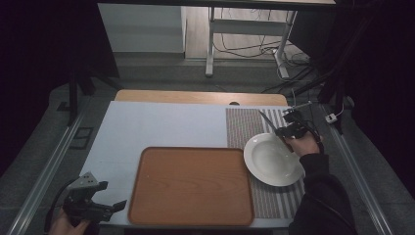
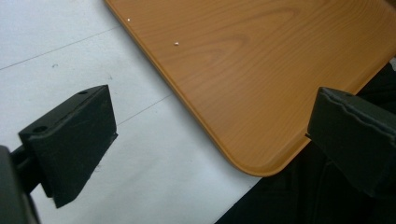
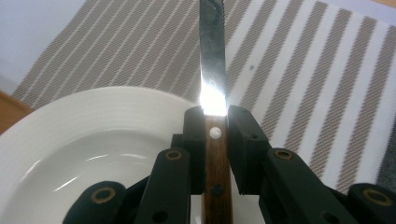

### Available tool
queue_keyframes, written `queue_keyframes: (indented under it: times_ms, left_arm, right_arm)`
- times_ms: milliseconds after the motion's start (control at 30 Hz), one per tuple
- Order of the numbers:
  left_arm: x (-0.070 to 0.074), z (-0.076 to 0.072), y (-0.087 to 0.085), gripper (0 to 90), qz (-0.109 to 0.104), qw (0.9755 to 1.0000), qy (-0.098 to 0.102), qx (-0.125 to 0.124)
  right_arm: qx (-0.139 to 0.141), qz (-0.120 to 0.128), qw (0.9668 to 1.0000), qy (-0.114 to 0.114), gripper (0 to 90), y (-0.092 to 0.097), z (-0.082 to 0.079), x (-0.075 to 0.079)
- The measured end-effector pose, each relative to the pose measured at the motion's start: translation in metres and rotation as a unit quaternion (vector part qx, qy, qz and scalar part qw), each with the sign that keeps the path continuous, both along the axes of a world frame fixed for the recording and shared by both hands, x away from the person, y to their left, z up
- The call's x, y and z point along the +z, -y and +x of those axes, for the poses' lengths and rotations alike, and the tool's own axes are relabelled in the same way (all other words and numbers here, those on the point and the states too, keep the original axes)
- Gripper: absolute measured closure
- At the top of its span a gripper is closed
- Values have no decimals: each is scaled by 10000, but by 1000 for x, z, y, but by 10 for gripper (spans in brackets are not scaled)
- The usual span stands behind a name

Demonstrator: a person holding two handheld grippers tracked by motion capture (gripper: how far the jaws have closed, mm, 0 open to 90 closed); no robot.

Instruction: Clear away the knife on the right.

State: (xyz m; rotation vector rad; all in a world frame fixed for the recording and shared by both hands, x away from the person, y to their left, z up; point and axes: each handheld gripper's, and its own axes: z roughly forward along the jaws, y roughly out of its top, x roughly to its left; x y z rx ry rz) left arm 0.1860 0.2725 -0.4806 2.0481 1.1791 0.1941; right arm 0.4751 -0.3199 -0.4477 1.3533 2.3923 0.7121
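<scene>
My right gripper (image 1: 288, 131) (image 3: 215, 122) is shut on the wooden handle of a knife (image 3: 213, 79) (image 1: 267, 122). Its steel blade points up and away over the striped placemat (image 3: 299, 70) (image 1: 242, 125). The gripper hangs just above the far right rim of a white deep plate (image 1: 272, 159) (image 3: 88, 140) that rests on the placemat. My left gripper (image 1: 111, 197) (image 2: 210, 135) stands open at the table's near left corner, beside the near left corner of a wooden tray (image 1: 191, 183) (image 2: 261, 70), with nothing between its jaws.
A white table cover (image 1: 161, 125) lies under tray and placemat. Beyond the table's far wooden edge (image 1: 195, 96) stand desk legs and cables on the floor. Metal rails (image 1: 49, 161) run along both sides of the table.
</scene>
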Motion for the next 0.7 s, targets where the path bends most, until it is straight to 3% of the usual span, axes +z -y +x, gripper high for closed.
queue_keyframes:
  times_ms: [333, 700]
  left_arm:
    - [0, 0, 0, 16, -1, 10000, 2, 3]
    - [0, 0, 0, 16, 7, 10000, -2, 11]
  right_arm:
    - [330, 17, 9994, -35, 781, -21, -29, -4]
    - [819, 60, 9966, -45, 781, -49, -61, -6]
